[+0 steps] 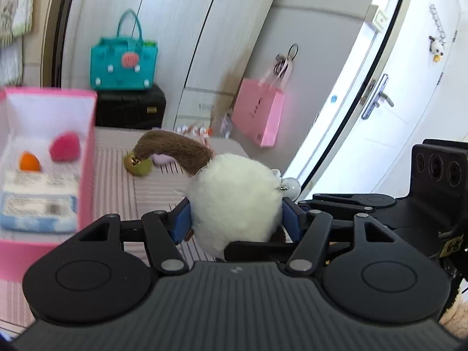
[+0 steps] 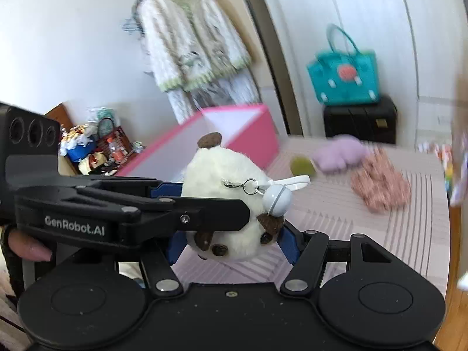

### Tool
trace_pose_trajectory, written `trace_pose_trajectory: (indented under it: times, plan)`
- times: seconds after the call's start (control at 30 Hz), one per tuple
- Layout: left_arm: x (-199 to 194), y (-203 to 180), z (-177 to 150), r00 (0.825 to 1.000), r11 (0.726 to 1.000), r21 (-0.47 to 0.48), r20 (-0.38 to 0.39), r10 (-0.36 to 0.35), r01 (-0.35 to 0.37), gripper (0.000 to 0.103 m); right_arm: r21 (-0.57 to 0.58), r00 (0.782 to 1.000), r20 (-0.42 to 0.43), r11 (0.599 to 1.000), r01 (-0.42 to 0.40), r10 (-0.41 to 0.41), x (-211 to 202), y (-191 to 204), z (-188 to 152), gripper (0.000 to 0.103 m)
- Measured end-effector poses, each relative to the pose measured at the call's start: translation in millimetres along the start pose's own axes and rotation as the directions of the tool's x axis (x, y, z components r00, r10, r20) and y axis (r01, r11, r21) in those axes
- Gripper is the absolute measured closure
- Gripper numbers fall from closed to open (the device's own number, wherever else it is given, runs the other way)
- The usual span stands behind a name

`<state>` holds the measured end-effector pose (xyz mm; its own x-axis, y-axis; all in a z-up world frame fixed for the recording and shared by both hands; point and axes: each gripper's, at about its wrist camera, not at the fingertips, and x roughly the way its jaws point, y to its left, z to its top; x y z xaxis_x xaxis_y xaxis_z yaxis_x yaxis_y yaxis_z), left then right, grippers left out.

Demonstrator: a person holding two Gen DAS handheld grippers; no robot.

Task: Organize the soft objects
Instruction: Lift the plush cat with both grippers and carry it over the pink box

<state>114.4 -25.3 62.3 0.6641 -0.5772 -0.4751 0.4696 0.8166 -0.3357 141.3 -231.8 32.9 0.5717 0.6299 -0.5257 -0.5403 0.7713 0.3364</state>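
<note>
Item: round white fluffy plush toy with brown tail and ears (image 1: 234, 201), clamped above the striped table (image 1: 152, 187) by both left gripper (image 1: 235, 219) and right gripper (image 2: 231, 242), beside open pink box (image 1: 87, 146); risk: opposed pulls tearing its keyring bell (image 2: 276, 197)

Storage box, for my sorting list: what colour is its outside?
Pink storage box, seen best in the left wrist view.

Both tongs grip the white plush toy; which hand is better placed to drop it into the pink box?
Probably left. The left tongs clamp the white plush toy with the pink box open right beside them, and its view looks into the box. The right tongs also hold it.
</note>
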Motion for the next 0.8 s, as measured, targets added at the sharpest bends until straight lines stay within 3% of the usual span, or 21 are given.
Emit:
trace_pose_trajectory:
  times: [0.2, 0.4, 0.53, 0.67, 0.8]
  plan:
    - [-18.4, 13.7, 11.0, 1.000, 0.999, 0.048, -0.015, -0.018, 0.019, 0.041, -0.092, 0.999, 0.035, 0.995, -0.030, 0.033, -0.7, 27.4, 13.4, 0.032]
    - [-34.4, 34.8, 26.3, 0.999, 0.995, 0.098, -0.031, 0.014, -0.011, 0.041, -0.146, 0.999, 0.030, 0.989, -0.031, 0.036, 16.9, 46.5, 26.0, 0.034]
    - [-50.9, 57.7, 39.6, 0.999, 0.996, 0.082, -0.004, 0.043, -0.042, 0.040, -0.225, 0.999, 0.028, 0.974, -0.025, 0.032, 34.3, 68.1, 43.0, 0.034]
    - [-59.3, 85.7, 54.1, 0.997, 0.996, 0.049, 0.018, 0.076, -0.077, 0.040, -0.361, 0.992, 0.102, 0.932, -0.034, 0.076, 51.8, 82.7, 56.3, 0.034]
    - [-53.2, 110.7, 67.7, 0.992, 0.992, 0.036, 0.031, 0.121, -0.122, 0.040, -0.369, 0.989, 0.100, 0.927, -0.062, 0.106, 78.8, 84.0, 76.0, 0.034]
